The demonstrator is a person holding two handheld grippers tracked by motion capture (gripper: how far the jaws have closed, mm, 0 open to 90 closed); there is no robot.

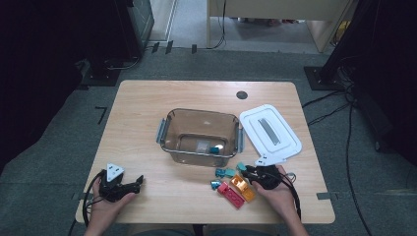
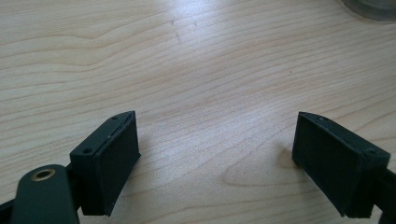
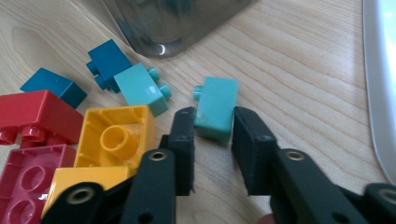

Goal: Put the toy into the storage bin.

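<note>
Grey carpet floor (image 1: 59, 147) — dark stands (cables trailing) flank wooden table (image 1: 147, 98).

White lid (image 3: 380, 84) cut off at the right gripper view's edge; small teal piece (image 1: 214, 149) inside the bin (image 1: 169, 129) too small to identify

Bare wood is lying open all around the left gripper (image 1: 129, 186), and a wide free strip of table (image 1: 142, 147) is running from it up to the left wall of the clear bin (image 1: 200, 136). The right gripper (image 3: 213, 140) is working in a tight spot, with the yellow brick (image 3: 116, 137) and red bricks (image 3: 32, 140) crowding its one side and the white lid (image 1: 270, 133) bordering the other. Straight ahead the bin wall is blocking the way, with the teal bricks (image 3: 112, 70) sitting just before it.
</note>
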